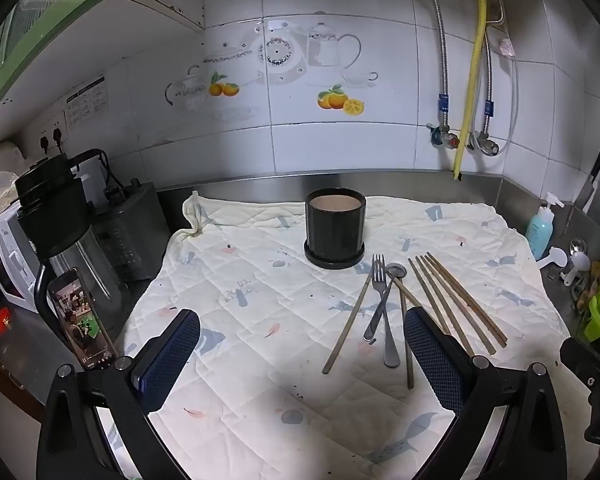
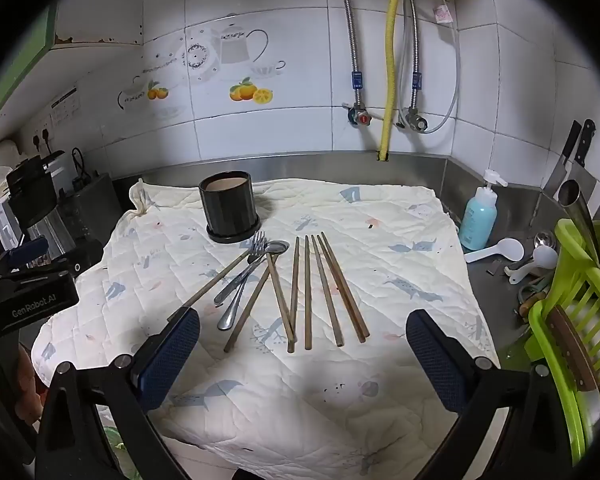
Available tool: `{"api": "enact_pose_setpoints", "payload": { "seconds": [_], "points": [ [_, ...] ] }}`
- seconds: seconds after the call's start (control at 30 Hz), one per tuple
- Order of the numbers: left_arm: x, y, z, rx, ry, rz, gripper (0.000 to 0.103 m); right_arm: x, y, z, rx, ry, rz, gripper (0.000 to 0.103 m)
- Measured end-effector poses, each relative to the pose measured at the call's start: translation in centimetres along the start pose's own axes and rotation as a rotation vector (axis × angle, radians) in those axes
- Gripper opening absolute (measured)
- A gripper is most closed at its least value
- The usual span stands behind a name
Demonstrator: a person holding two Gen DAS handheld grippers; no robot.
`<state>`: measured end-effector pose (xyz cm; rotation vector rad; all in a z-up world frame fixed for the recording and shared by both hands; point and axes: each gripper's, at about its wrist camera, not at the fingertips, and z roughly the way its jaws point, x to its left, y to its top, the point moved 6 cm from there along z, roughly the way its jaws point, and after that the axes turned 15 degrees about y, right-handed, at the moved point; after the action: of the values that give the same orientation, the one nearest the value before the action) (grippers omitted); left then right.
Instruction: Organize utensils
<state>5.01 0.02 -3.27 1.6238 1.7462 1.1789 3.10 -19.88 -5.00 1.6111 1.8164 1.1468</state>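
A black cylindrical cup [image 1: 335, 232] [image 2: 230, 208] stands upright on a saucer at the back of a quilted cloth [image 1: 260, 280] [image 2: 400, 248]. In front of it lie a metal fork [image 1: 380, 300] [image 2: 242, 270], a metal spoon [image 1: 396, 270] [image 2: 278, 246] and several wooden chopsticks [image 1: 456, 300] [image 2: 320, 292], some crossed with the cutlery. My left gripper [image 1: 302, 332] hovers open over the cloth, its right finger above the cutlery handles. My right gripper [image 2: 302, 332] is open too, near the chopsticks' near ends, with nothing between its fingers.
A kettle and appliances [image 1: 60, 216] crowd the left, with a phone [image 1: 82, 320] propped up. A blue soap bottle [image 2: 478, 216], white scoops [image 2: 500, 252] and a green dish rack [image 2: 572, 320] stand on the right. Knives [image 2: 572, 156] hang on the tiled wall.
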Motion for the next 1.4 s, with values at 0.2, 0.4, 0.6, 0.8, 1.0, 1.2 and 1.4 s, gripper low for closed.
{"api": "enact_pose_setpoints", "payload": {
  "seconds": [0.2, 0.4, 0.6, 0.8, 1.0, 1.2, 1.4],
  "points": [
    [0.5, 0.3, -0.8, -0.008, -0.003, -0.004, 0.103, 0.2, 0.0, -0.1, -0.004, 0.001, -0.009, 0.103],
    [0.5, 0.4, -0.4, -0.008, -0.001, -0.022, 0.103, -0.5, -0.1, 0.1, 0.000, 0.004, -0.001, 0.103],
    [0.4, 0.1, -0.2, 0.005, 0.005, -0.020, 0.103, -0.1, 0.2, 0.1, 0.001, 0.003, -0.008, 0.103],
    [0.5, 0.2, -0.1, 0.008, 0.008, -0.027, 0.103, 0.0, 0.2, 0.0, 0.001, 0.003, -0.013, 0.103],
    [0.5, 0.3, -0.2, 0.015, 0.009, -0.040, 0.103, -0.1, 0.3, 0.2, 0.008, 0.009, -0.028, 0.103],
    [-0.2, 0.1, -0.4, 0.019, 0.002, -0.038, 0.103, -0.2, 0.2, 0.2, 0.014, 0.006, -0.030, 0.103],
    [-0.5, 0.1, -0.3, 0.017, -0.003, -0.036, 0.103, -0.4, 0.2, 0.0, 0.015, 0.004, -0.032, 0.103]
  ]
}}
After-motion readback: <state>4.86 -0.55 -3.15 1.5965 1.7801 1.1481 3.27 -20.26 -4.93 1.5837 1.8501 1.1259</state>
